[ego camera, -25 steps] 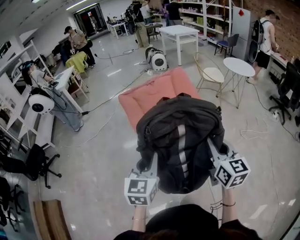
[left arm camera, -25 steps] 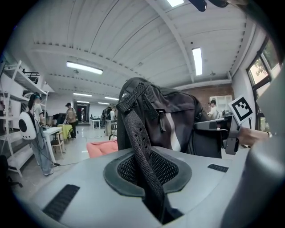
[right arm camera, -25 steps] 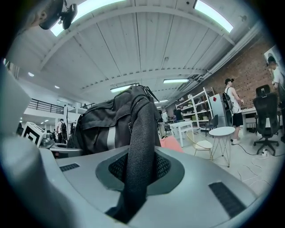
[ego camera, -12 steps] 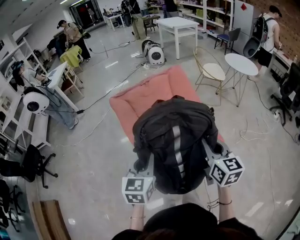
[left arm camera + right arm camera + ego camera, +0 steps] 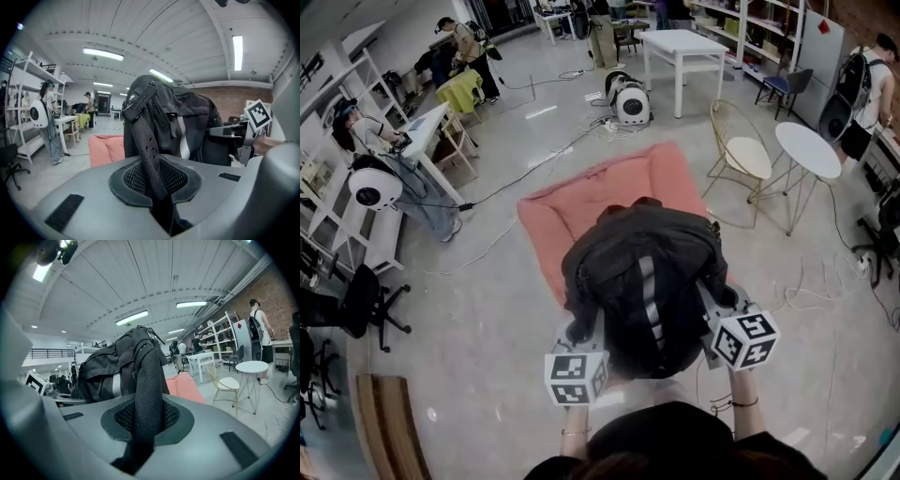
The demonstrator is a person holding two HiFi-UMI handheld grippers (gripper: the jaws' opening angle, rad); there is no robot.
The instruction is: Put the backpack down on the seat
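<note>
Head view: left tool, right tool tight on backpack straps; pink seat nearer than before.

Place: you're standing in a big open lab or workshop hall.
Floor: polished grey concrete floor, with cables trailing at 11 o'clock.
Overhead: arched white ceiling with tube lights, and a brick wall.
Furniture: white tables at 12 o'clock, shelving at 1, office chair at 9.
Gear: white rounded units at 12 o'clock.
People: you share it with others at desks at 10 o'clock.
Ahead: pink cushion seat on the floor.
</note>
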